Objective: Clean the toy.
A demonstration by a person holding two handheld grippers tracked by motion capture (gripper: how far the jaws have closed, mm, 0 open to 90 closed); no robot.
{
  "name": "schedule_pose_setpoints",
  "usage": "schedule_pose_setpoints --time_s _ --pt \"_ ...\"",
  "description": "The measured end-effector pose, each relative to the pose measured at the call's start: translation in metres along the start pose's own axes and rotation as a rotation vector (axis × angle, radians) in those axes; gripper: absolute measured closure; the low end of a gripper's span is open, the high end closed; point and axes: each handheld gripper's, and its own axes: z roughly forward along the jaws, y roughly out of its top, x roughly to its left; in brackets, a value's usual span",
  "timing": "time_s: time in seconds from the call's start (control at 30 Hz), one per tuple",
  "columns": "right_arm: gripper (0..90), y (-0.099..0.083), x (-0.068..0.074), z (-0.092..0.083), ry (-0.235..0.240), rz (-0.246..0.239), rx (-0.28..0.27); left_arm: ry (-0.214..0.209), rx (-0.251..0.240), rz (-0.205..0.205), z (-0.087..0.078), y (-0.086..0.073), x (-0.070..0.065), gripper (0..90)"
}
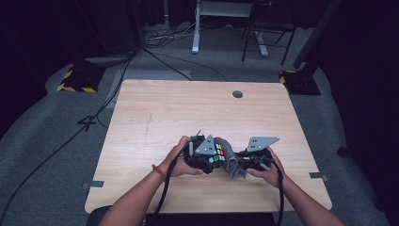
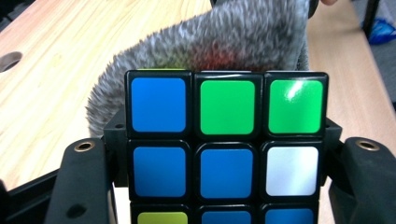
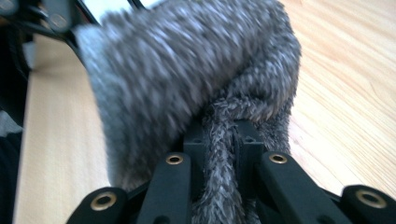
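A puzzle cube (image 1: 217, 153) with blue, green, white and yellow stickers sits between the jaws of my left gripper (image 1: 209, 155), near the table's front middle. In the left gripper view the cube (image 2: 226, 144) is clamped at both sides by the black jaws. A grey fuzzy cloth (image 1: 229, 154) lies against the cube's far side (image 2: 219, 37). My right gripper (image 1: 240, 162) is shut on a twisted fold of that cloth (image 3: 222, 135), which bulges large ahead of its jaws.
The wooden table (image 1: 155, 117) has a round cable hole (image 1: 237, 94) at its far edge. Behind the table are cables on the floor, a desk leg (image 1: 195, 33) and yellow-black striped stand bases (image 1: 75, 82).
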Motion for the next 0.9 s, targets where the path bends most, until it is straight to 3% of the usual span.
schedule_pose_setpoints --time_s 0.13,0.3,0.4,0.57,0.67,0.73,0.77,0.8,0.9 --pt "79.7 0.004 0.004 -0.007 -0.030 -0.015 -0.026 0.007 -0.003 0.003 -0.001 -0.001 0.002 33.5" --pt "79.8 0.009 0.008 -0.014 -0.077 -0.054 -0.042 0.047 0.068 0.025 0.003 -0.002 0.000 33.6" --pt "79.8 0.014 0.017 -0.019 -0.058 -0.081 -0.091 0.037 0.092 0.023 0.011 -0.003 -0.001 33.6" --pt "79.8 0.021 0.031 -0.015 -0.065 -0.148 -0.085 0.018 0.110 0.030 0.021 -0.002 -0.007 33.6" --pt "79.7 0.023 0.029 -0.015 -0.074 -0.137 -0.081 0.021 0.111 0.039 0.019 -0.001 -0.008 33.7" --pt "79.7 0.021 0.024 -0.013 -0.115 -0.137 -0.054 0.014 0.098 0.031 0.016 0.000 -0.008 33.7" --pt "79.7 0.020 0.020 -0.011 -0.128 -0.126 -0.035 0.018 0.094 0.035 0.015 0.002 -0.008 33.7" --pt "79.8 0.014 0.009 -0.010 -0.115 -0.074 -0.025 0.023 0.093 0.044 0.013 0.003 -0.008 33.7" --pt "79.8 0.010 0.003 -0.009 -0.132 -0.067 0.016 0.016 0.050 0.032 0.005 0.003 -0.006 33.7"
